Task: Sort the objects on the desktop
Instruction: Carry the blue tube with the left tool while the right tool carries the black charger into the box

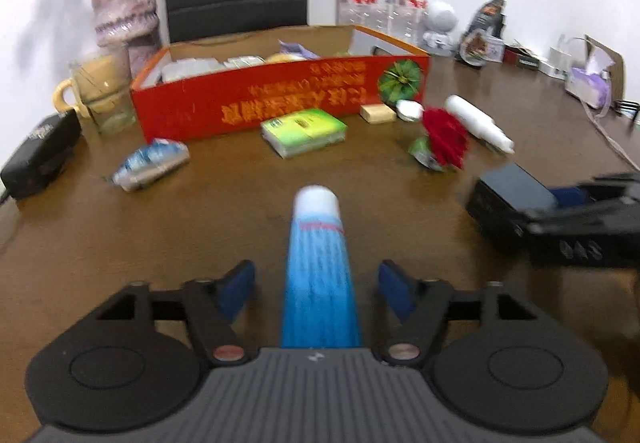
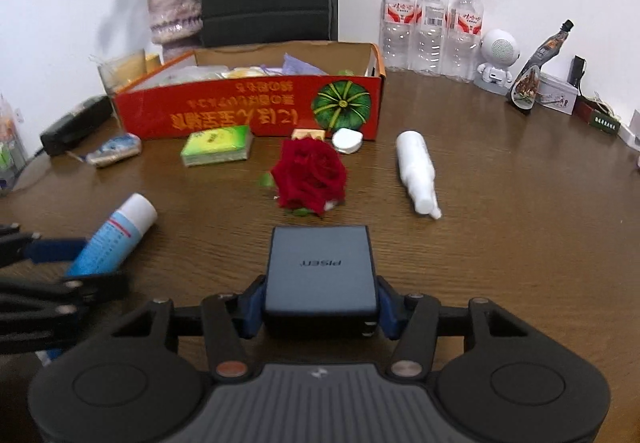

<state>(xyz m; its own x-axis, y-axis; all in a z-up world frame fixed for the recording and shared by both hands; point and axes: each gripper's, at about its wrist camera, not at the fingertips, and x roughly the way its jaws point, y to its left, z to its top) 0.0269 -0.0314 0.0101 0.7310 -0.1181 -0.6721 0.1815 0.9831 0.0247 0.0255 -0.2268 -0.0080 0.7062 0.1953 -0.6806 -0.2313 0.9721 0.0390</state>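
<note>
A blue tube with a white cap (image 1: 318, 263) lies on the brown table between the fingers of my left gripper (image 1: 318, 275), which is open, with a gap on each side of the tube. In the right wrist view the same tube (image 2: 116, 235) lies at the left. My right gripper (image 2: 320, 303) is shut on a dark rectangular box (image 2: 320, 267), its blue pads pressing both sides. Ahead lie a red rose (image 2: 308, 175), a white bottle (image 2: 418, 171), a green tissue pack (image 2: 218, 145) and the red cardboard box (image 2: 248, 111) holding several items.
A blue-white packet (image 1: 152, 163), a small yellow box (image 1: 376, 113) and a white round case (image 1: 408, 109) lie by the red box. A vase (image 1: 124, 7), mug (image 1: 96, 91), black device (image 1: 40, 155), water bottles (image 2: 432, 23) and a white figure (image 2: 498, 61) line the back.
</note>
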